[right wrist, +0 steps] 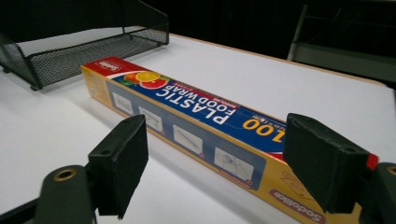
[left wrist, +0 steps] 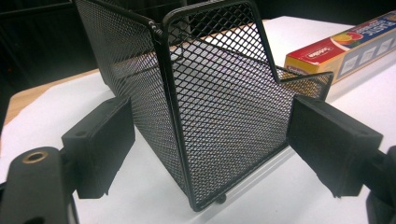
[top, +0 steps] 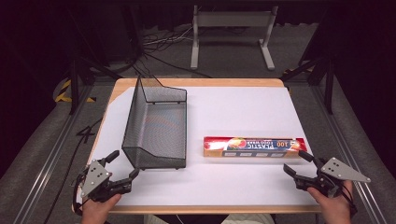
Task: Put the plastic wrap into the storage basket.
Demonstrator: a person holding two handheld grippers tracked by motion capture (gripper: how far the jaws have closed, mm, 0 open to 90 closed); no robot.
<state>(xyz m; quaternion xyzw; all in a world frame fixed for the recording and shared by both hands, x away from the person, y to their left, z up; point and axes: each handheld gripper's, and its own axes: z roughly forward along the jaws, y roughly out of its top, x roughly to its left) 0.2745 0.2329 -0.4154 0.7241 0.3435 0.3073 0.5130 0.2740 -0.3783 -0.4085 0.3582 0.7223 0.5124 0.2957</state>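
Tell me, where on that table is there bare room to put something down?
Bare white surface lies beyond the plastic wrap box, right of the mesh basket, and along the near edge between the left gripper and right gripper. The basket-to-box gap is tight.

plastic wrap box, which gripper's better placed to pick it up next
Right. The right gripper sits open just off the near right end of the plastic wrap box, which lies between its jaws in its own view. The left gripper is open at the mesh basket, across the table.
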